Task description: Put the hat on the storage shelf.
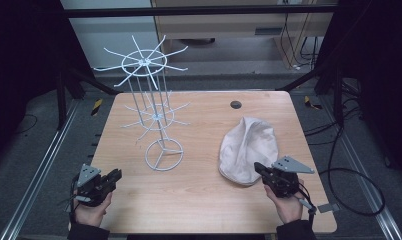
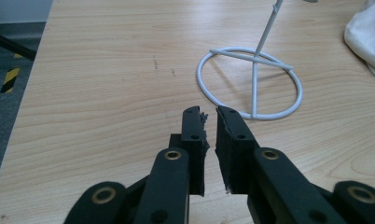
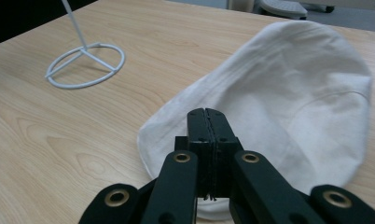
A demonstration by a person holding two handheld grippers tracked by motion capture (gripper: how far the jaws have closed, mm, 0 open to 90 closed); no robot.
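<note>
The cap (image 1: 246,150) lies flat near the right edge of the desk (image 1: 199,195), a soft white cloth thing, likely light and limp, so it should sag when lifted; its near rim looks the best place to pinch. The right tool (image 1: 259,169) hovers at that rim, its jaws pressed together on nothing. The left tool (image 1: 114,176) rests by the near left corner, jaws a narrow gap apart and empty. The wire rack (image 1: 156,112) stands mid-desk. The high view gives its two tiers of hooks; the right gripper view gives the cap's folds and seams (image 3: 288,93).
</note>
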